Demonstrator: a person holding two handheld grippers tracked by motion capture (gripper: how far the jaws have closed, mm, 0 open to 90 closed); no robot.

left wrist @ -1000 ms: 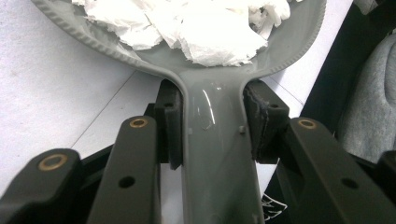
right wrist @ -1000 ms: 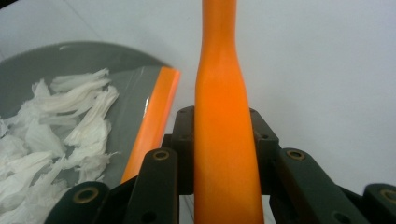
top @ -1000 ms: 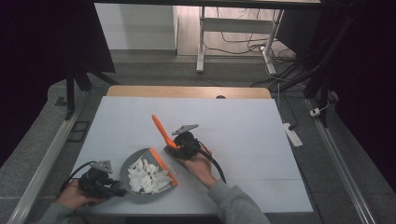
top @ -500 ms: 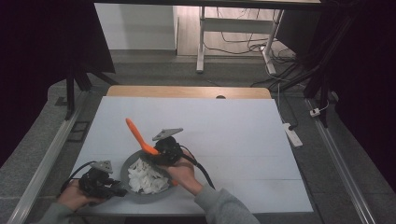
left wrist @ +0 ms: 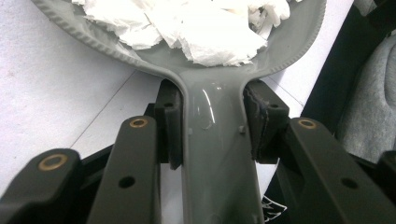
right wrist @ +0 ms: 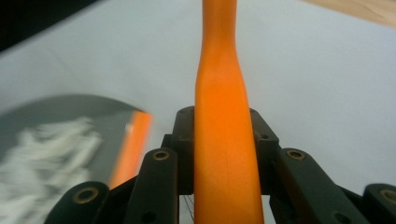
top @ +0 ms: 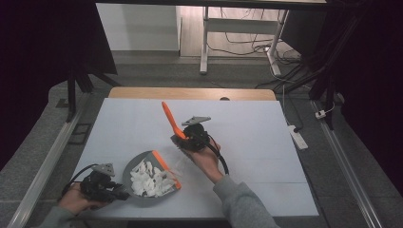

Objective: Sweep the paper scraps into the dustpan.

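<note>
Both grippers are clamping: my left gripper (top: 102, 183) is pinching the dustpan (top: 142, 183) handle at lower left, my right gripper (top: 192, 135) is tilting the brush (top: 171, 121) at centre.

No readable text, labels, brand marks or numbers on anything in any view.

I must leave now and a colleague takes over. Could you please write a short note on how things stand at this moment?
Left gripper: shut on the grey dustpan's handle, pan flat on the table.
Right gripper: shut on the orange brush handle, brush raised beside the pan.
Done: torn white paper lies heaped in the dustpan.
Left: a few scraps seem to remain by the orange lip; sweep them in, then empty the pan.
</note>
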